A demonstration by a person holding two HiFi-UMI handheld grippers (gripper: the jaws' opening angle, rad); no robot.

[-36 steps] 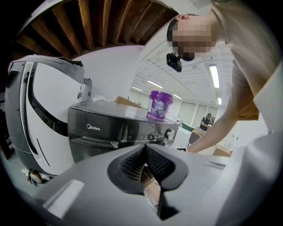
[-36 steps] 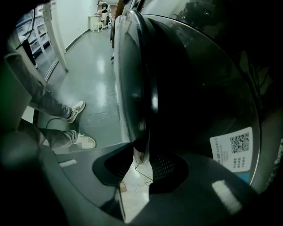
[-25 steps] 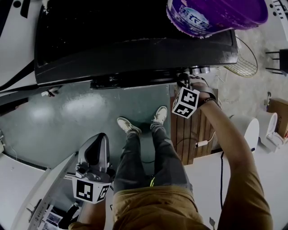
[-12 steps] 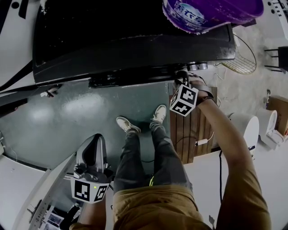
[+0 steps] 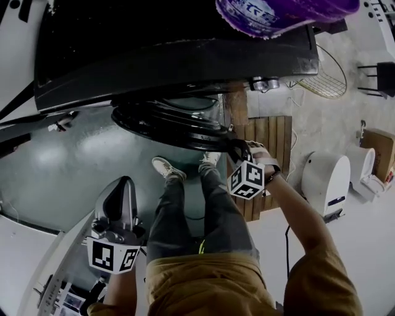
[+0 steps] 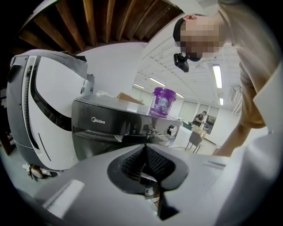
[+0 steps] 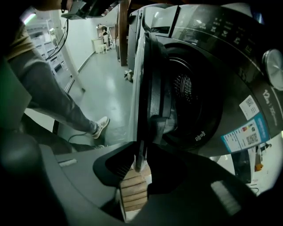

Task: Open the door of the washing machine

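The black washing machine [image 5: 173, 55] fills the top of the head view, and its round door [image 5: 166, 126] stands swung out from the front. My right gripper [image 5: 237, 148] is at the door's right edge. In the right gripper view the door's rim [image 7: 143, 88] runs between my right gripper's [image 7: 139, 165] jaws, which are closing on it, with the dark drum opening [image 7: 190, 101] behind. My left gripper [image 5: 121, 191] hangs low at the left, shut and holding nothing, away from the machine. From the left gripper [image 6: 145, 148] view the machine [image 6: 115, 128] lies ahead.
A purple tub [image 5: 278, 12] stands on top of the machine. A wooden pallet [image 5: 271, 133] lies on the floor to the right, next to a white unit [image 5: 324, 182] and a wire fan guard [image 5: 333, 80]. My shoes [image 5: 163, 166] are just below the door.
The door has swung out from shut against the machine to open. My right gripper came down and toward me with the door's edge. The left gripper stayed put.
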